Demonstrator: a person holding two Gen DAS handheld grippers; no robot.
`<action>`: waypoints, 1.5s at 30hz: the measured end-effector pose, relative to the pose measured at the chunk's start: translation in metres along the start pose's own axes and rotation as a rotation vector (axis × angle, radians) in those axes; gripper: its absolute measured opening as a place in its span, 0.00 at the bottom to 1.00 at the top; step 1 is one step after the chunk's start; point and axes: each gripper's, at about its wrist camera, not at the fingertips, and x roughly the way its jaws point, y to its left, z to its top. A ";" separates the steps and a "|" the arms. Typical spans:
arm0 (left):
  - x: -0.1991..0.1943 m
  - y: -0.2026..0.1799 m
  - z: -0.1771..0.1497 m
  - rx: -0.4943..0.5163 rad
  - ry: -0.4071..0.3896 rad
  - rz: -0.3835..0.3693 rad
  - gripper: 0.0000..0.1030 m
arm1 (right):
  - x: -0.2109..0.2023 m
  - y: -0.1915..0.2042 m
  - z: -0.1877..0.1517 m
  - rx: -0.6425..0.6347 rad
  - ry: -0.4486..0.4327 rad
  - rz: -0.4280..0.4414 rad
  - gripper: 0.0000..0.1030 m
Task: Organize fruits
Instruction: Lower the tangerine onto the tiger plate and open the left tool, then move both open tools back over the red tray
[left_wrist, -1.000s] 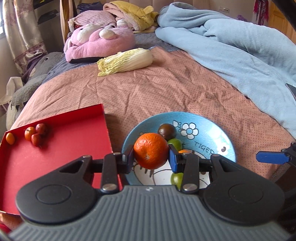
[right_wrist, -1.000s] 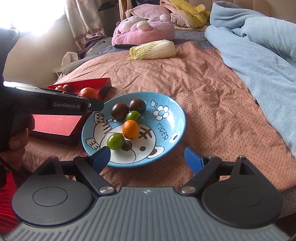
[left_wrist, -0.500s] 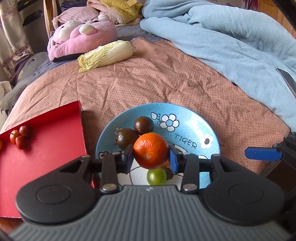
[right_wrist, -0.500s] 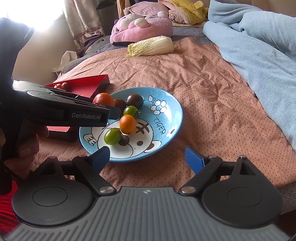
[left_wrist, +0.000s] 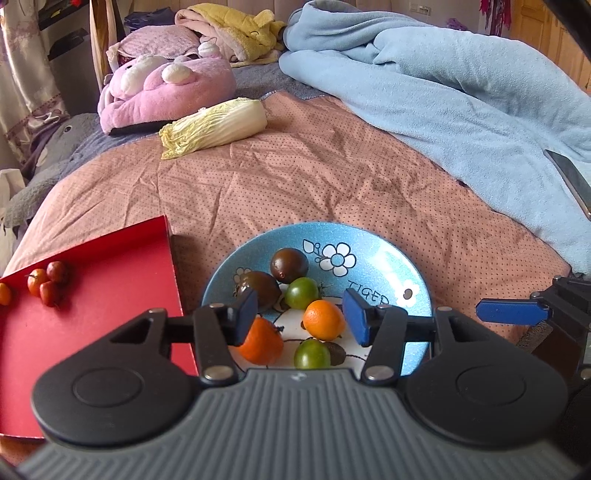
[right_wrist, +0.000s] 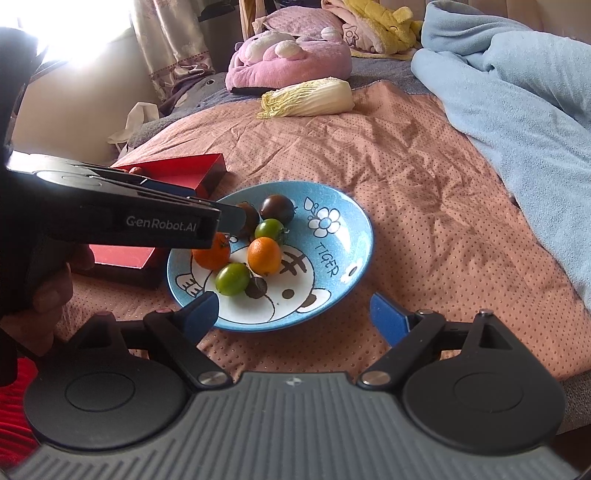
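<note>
A blue tiger plate (left_wrist: 399, 258) (right_wrist: 351, 236) lies on the orange bedspread. It holds two dark tomatoes, two green tomatoes (left_wrist: 302, 292), a small orange fruit (left_wrist: 324, 319) and a mandarin (left_wrist: 260, 341) (right_wrist: 211, 254). My left gripper (left_wrist: 301, 314) is open above the plate, with the mandarin lying loose below its left finger. My right gripper (right_wrist: 293, 317) is open and empty at the plate's near rim. A red tray (left_wrist: 92, 295) left of the plate holds small red fruits (left_wrist: 46, 282).
A napa cabbage (left_wrist: 214, 127) lies farther back on the bed. A pink plush (left_wrist: 166, 92) and a light blue blanket (left_wrist: 461, 96) lie behind and to the right. A phone (left_wrist: 570, 181) rests on the blanket. The right gripper's fingertip (left_wrist: 511, 311) shows at the right.
My left gripper carried the mandarin from beside the tray over the plate, then opened. The mandarin now lies in the plate. My right gripper stayed open, shifting little.
</note>
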 end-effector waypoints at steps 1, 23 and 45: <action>-0.001 0.000 0.000 -0.001 -0.004 -0.003 0.53 | -0.001 0.001 0.001 -0.003 -0.002 0.001 0.89; -0.034 0.063 -0.006 -0.088 -0.063 0.045 0.53 | -0.004 0.019 0.009 -0.032 -0.018 0.007 0.93; -0.040 0.200 -0.016 -0.307 -0.058 0.336 0.53 | 0.004 0.048 0.019 -0.077 -0.002 0.032 0.97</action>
